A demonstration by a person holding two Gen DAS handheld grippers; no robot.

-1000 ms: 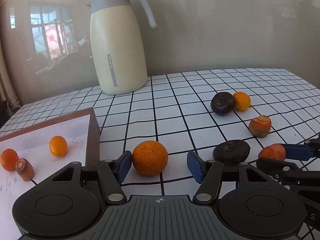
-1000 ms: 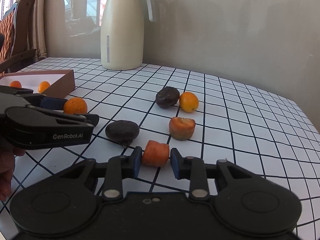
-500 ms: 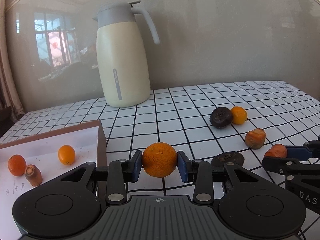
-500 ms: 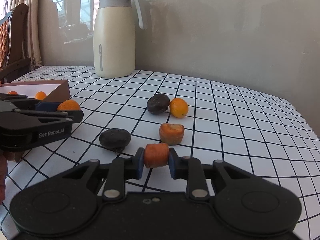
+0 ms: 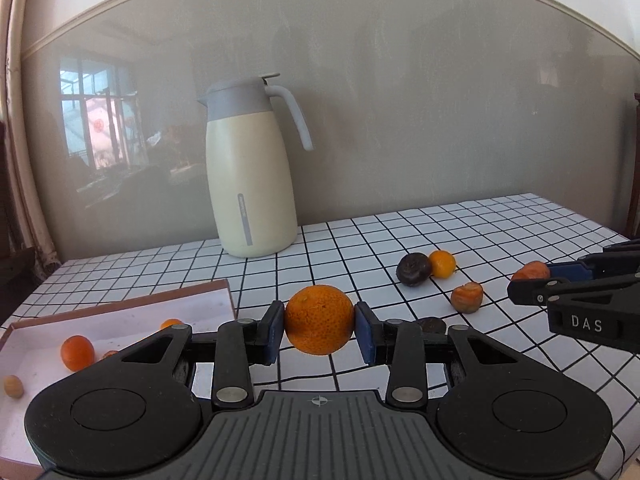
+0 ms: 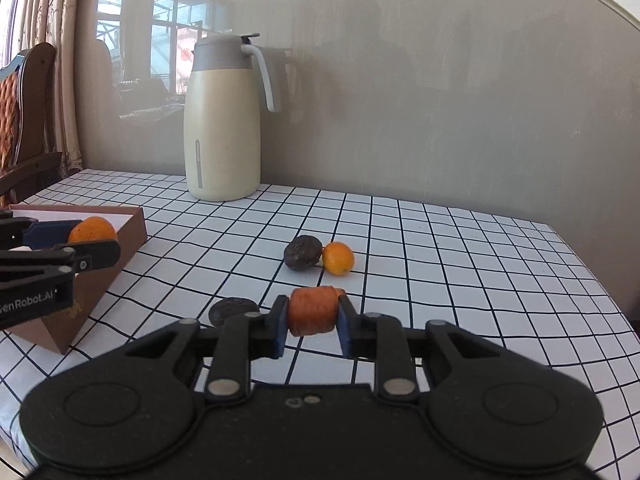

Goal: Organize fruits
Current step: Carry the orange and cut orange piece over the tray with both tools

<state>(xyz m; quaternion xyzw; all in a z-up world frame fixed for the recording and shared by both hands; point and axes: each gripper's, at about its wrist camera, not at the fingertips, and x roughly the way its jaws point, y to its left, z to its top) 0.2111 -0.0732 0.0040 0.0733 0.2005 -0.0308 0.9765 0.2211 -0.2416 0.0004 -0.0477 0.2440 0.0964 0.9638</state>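
Observation:
My left gripper is shut on a round orange and holds it above the checked table, right of the brown box. The box holds a small orange and other small pieces. My right gripper is shut on an orange carrot chunk, lifted off the table. On the table lie a dark fruit, a small orange, another dark fruit and a carrot chunk. The right gripper also shows in the left wrist view, the left one in the right wrist view.
A cream jug with a grey lid stands at the back of the table against the wall. The table's right edge is close. A wooden chair stands at the far left.
My left gripper closed on the orange and lifted it. My right gripper closed on the carrot chunk and raised it off the table. Both views have risen.

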